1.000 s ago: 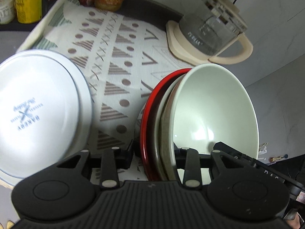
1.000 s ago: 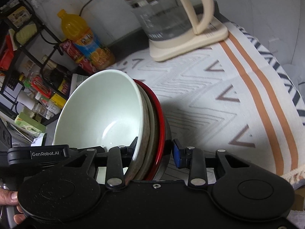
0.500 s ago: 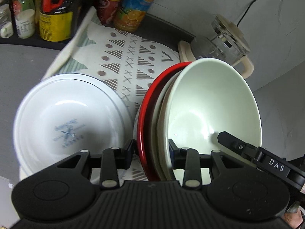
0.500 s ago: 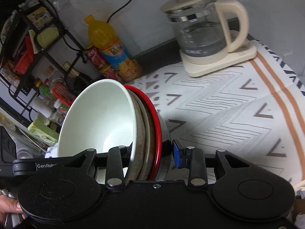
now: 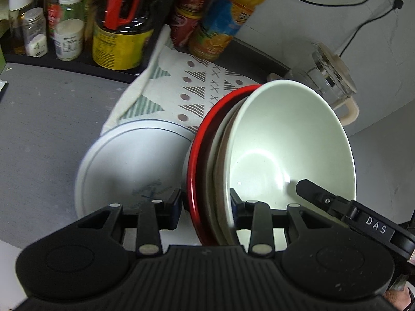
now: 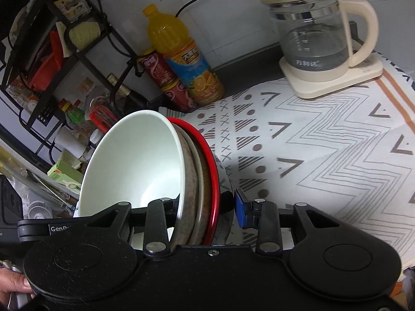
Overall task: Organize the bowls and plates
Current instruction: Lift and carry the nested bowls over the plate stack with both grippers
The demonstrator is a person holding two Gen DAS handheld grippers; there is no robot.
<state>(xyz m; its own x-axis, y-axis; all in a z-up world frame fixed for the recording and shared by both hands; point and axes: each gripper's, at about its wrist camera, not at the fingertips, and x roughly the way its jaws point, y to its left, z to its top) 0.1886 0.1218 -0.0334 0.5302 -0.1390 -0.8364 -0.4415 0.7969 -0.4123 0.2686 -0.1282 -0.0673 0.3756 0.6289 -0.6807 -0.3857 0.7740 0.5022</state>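
Both grippers clamp one tilted stack of nested dishes: a pale green bowl (image 5: pixel 290 155) inside a speckled beige bowl (image 5: pixel 220 181) and a red-rimmed plate (image 5: pixel 205 134). My left gripper (image 5: pixel 206 207) is shut on the stack's rim. My right gripper (image 6: pixel 207 207) is shut on the same stack (image 6: pixel 135 160) from the opposite side; its red rim (image 6: pixel 211 155) shows between the fingers. A white bowl with a blue logo (image 5: pixel 129 171) lies on the counter to the left of the stack, below it.
A patterned cloth (image 6: pixel 311 142) covers the counter. A glass kettle on a cream base (image 6: pixel 319 39) stands at the back right. An orange juice bottle (image 6: pixel 181 57), red cans (image 6: pixel 166 83) and a rack of jars (image 5: pixel 64 26) line the back left. Grey counter (image 5: pixel 39 129) lies left.
Both grippers have carried the held stack up and back toward the bottles and rack. The white bowl now lies lower and nearer the stack in the left wrist view.
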